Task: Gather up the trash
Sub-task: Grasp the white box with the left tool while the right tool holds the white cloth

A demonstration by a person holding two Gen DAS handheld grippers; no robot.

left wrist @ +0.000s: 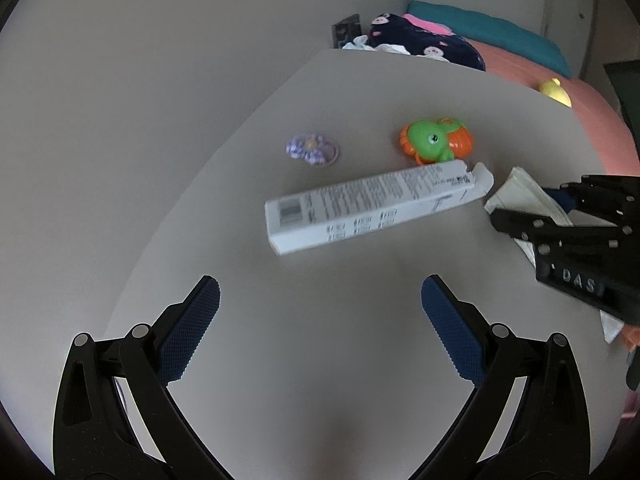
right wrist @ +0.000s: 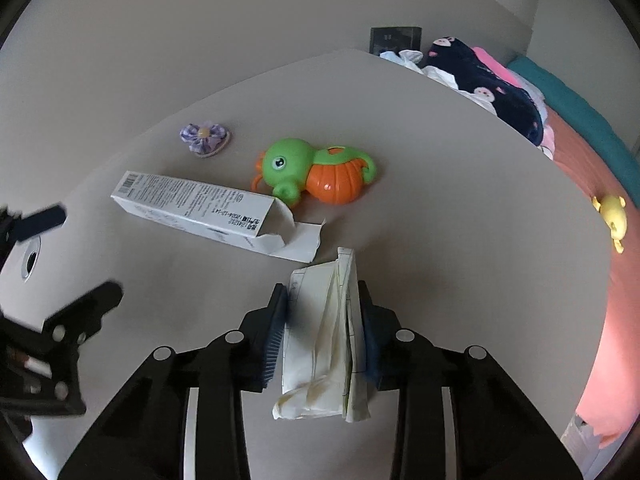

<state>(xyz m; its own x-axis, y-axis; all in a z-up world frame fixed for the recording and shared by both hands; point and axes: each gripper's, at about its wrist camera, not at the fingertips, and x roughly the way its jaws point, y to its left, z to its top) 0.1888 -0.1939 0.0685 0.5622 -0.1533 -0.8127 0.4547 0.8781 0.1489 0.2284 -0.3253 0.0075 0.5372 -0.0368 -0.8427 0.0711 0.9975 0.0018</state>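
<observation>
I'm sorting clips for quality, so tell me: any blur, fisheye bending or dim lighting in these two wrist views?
Left wrist view: the white carton has smeared print, the table edge bows strongly, corners vignette black. Right wrist view: sharper, carton text nearly legible, only the left gripper at the frame's side blurs; the folded paper in the right gripper is crisp. Both: soft, dim light, faint shadows, no glare.

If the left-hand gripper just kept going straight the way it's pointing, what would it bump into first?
Probably the bare table, since the open left gripper points steeply downward at it. Skimming along the surface instead, it would meet the white carton lying ahead. Depth is hard to judge here.
</observation>
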